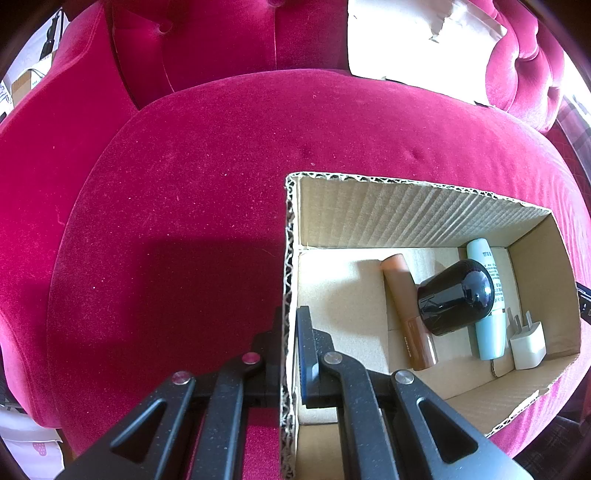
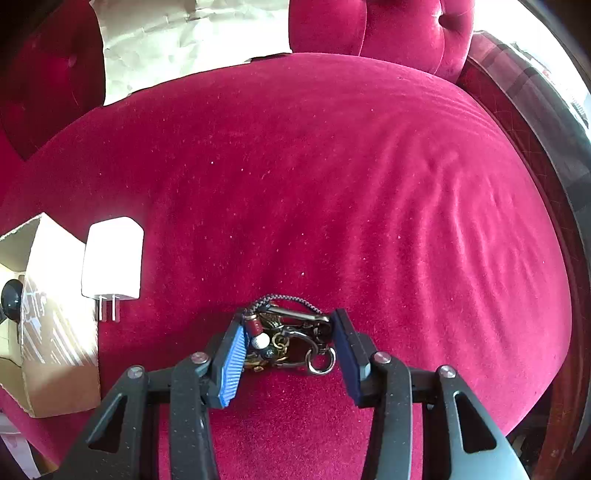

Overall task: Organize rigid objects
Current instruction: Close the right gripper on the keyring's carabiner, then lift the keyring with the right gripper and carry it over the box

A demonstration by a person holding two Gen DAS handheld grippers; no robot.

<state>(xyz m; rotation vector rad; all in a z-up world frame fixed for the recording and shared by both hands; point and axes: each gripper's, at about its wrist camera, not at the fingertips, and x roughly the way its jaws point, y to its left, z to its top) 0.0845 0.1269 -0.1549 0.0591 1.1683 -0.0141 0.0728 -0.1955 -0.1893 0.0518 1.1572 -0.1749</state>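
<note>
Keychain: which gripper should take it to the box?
Right. The right gripper already straddles the keychain on the cushion. The left gripper is shut on the box wall, steadying it.

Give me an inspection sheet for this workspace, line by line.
Surface: crimson velvet seat cushion.
Job's things: open cardboard box holding brown tube, glossy black rounded jar, pale blue tube, small white plug; larger white charger and metal keychain cluster lie on the cushion.
Clutter: crumpled white paper.
Grippers: left gripper clamps the box wall; right gripper straddles the keychain, grip unclear.
Cables: nothing seen.
Surroundings: tufted velvet backrest.
</note>
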